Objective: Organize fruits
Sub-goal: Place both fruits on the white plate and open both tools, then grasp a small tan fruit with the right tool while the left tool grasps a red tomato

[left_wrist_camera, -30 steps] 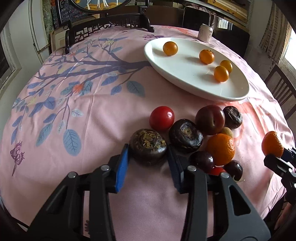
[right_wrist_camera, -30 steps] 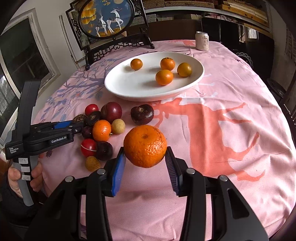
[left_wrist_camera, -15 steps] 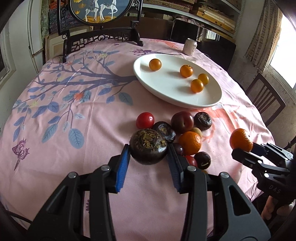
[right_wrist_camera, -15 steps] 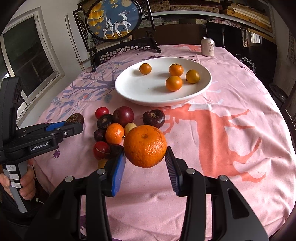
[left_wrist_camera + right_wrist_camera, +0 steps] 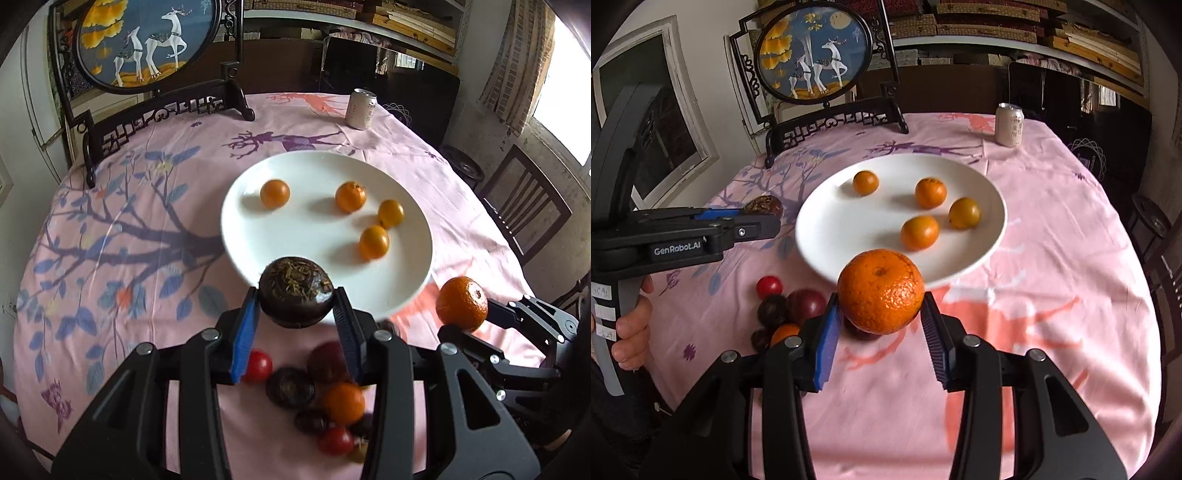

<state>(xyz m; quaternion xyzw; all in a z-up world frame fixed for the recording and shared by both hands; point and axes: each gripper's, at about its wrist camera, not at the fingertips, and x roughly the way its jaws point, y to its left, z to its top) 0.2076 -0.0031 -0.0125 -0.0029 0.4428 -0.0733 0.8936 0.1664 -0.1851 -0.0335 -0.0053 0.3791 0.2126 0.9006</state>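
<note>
The left gripper (image 5: 296, 314) has its jaws closed on a dark round fruit (image 5: 295, 295), which sits squarely between the two blue pads, clamped at its sides with its rough, flecked top bulging above them, held in the air off the bench. In the left wrist view the fruit overlaps the near rim of the white plate (image 5: 258, 221) at 12 o'clock from the jaws; whether it is over the plate or short of it I cannot tell. The right gripper (image 5: 882, 328) likewise holds a large orange (image 5: 881, 290) between its pads, gripped at the widest part, stem end up, lifted clear of the bench, with the plate's near rim just past it at 12 o'clock. Four small oranges (image 5: 919, 232) lie spread on the plate, apart from one another. Below and behind the left jaws, at about 6 o'clock, a blurred cluster of loose fruit (image 5: 321, 402) rests on the pink cloth: a red tomato (image 5: 258, 366) at its left edge, dark plums and another orange. In the right wrist view the same cluster lies at 9 o'clock of the jaws. Far across the bench (image 5: 1071, 258), at 1 o'clock, stands a drink can (image 5: 1009, 124) upright, and at 11 o'clock a round deer screen (image 5: 812, 55) on its dark stand.
</note>
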